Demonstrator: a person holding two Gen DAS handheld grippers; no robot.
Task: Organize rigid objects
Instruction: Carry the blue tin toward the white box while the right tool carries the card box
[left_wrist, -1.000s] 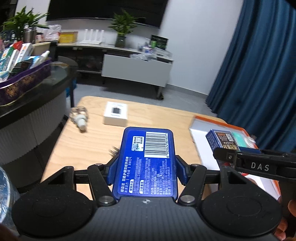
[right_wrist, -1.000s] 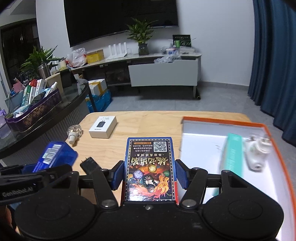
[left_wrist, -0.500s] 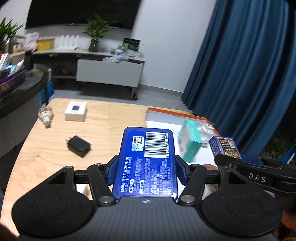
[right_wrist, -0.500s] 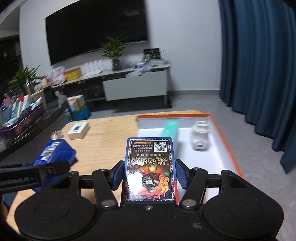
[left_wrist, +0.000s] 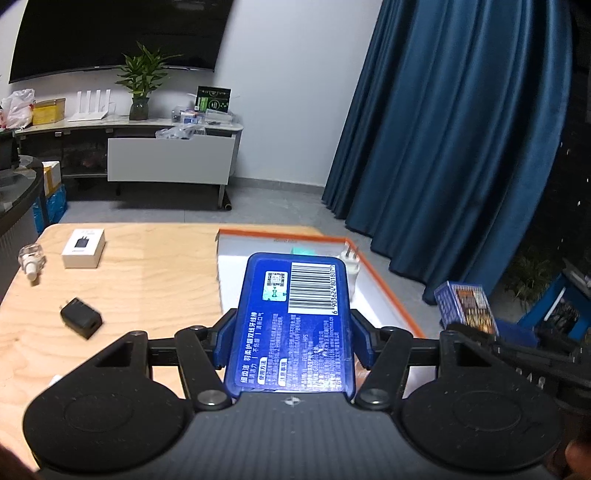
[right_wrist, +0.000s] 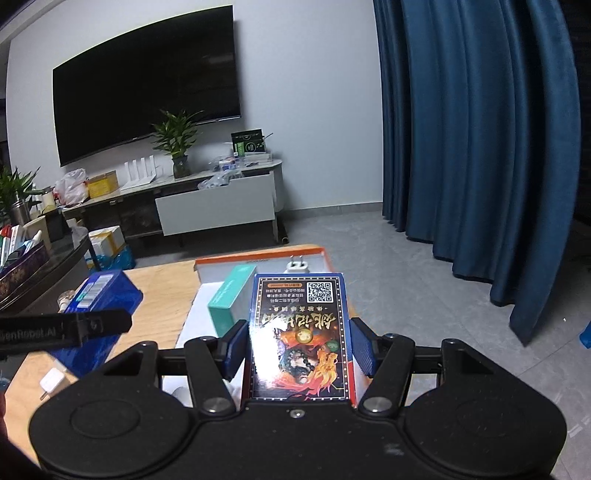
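Note:
My left gripper (left_wrist: 291, 341) is shut on a blue floss-pick box (left_wrist: 295, 317) with a barcode, held above the near part of the orange-rimmed white tray (left_wrist: 384, 284). My right gripper (right_wrist: 299, 347) is shut on a dark card box (right_wrist: 301, 336) with a QR code, held over the same tray (right_wrist: 258, 256). In the tray lie a teal box (right_wrist: 229, 299) and a white plug adapter (left_wrist: 351, 264). The card box also shows at the right of the left wrist view (left_wrist: 463, 301), and the blue box at the left of the right wrist view (right_wrist: 99, 295).
On the wooden table (left_wrist: 155, 280) lie a white charger box (left_wrist: 83, 247), a black charger (left_wrist: 80, 317) and a small clear bottle (left_wrist: 31, 258). A small white plug (right_wrist: 51, 382) lies by the table's near edge. Blue curtains (left_wrist: 461, 147) hang to the right.
Both grippers have swung right with their boxes, from over the table's left side to over the tray. The right gripper now points past the tray's far right edge.

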